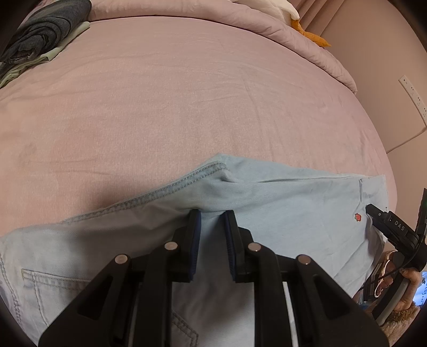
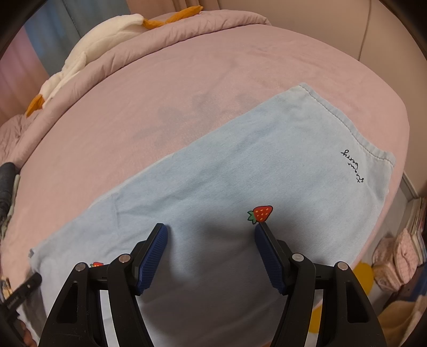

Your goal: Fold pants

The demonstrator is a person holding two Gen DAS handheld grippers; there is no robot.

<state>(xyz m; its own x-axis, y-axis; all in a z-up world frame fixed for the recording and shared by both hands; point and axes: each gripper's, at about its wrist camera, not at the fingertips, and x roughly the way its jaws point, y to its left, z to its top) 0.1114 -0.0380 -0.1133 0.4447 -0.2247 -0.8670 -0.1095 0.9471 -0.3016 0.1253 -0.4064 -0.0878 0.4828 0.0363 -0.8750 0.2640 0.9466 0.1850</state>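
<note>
Left tool (image 1: 210, 213) clamped on pants (image 1: 280, 202), right tool (image 2: 210, 229) apart above them, folded clothes (image 1: 40, 34) well apart.

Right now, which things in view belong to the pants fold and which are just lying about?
Job:
- pants, light blue, flat on the bed
- left gripper, shut on a pinch of pants
- right gripper, open over the leg

Lying about:
- dark clothes pile, far corner
- plush, white and orange, on the duvet
- power strip on the wall

"DAS" on right tool (image 1: 373, 211) body; cursive "strawberry" (seen inverted) on pants (image 2: 240, 173) near hem.
</note>
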